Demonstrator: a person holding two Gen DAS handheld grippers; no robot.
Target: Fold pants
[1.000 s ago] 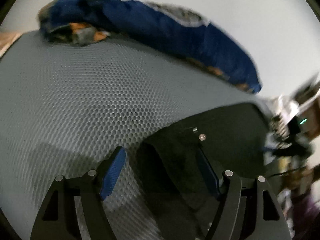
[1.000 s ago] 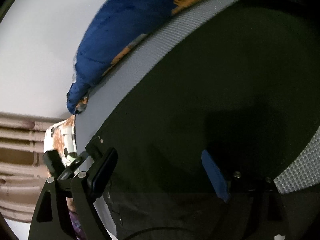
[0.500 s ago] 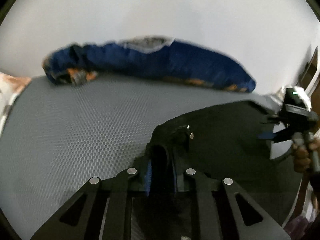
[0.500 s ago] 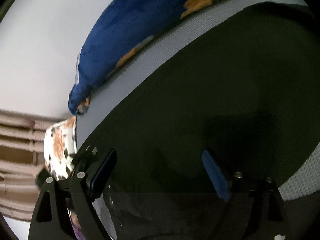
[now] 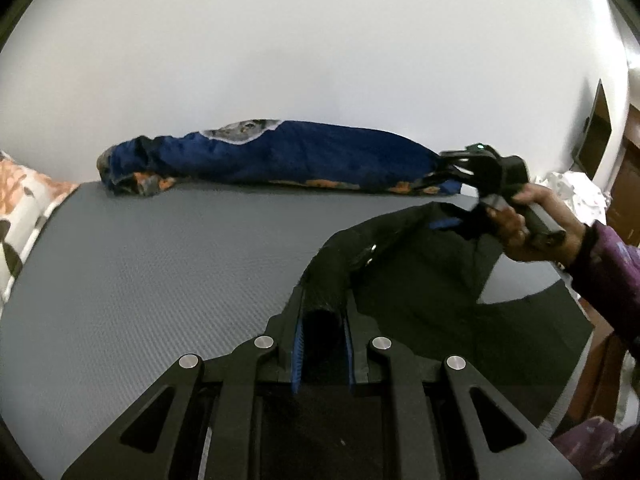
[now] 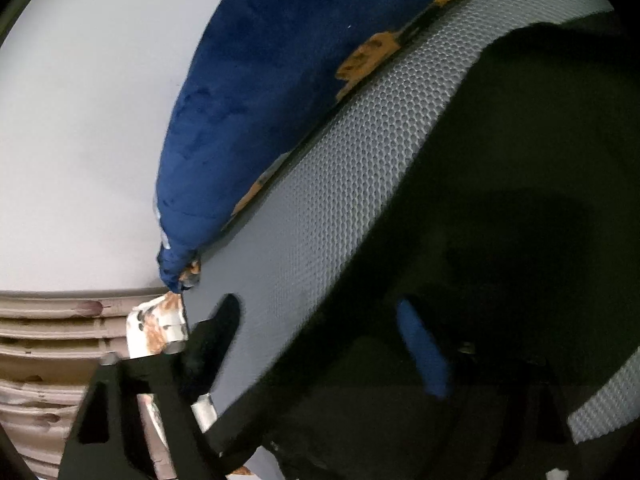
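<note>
Both hand-held grippers on black pants over grey mesh bed surface.

Left hand-held gripper (image 5: 322, 344) pinched narrow on a bunched edge of the pants (image 5: 420, 280), lifting it off the mattress (image 5: 160, 260). Right hand-held gripper (image 6: 320, 340) has fingers spread wide, blue pad (image 6: 424, 356) over the pants (image 6: 520, 200), nothing visibly clamped; in left view it sits at the pants' far edge, held by the person's hand (image 5: 532, 228). Rolled blue blanket (image 5: 280, 156) along the wall behind, apart from pants.
</note>
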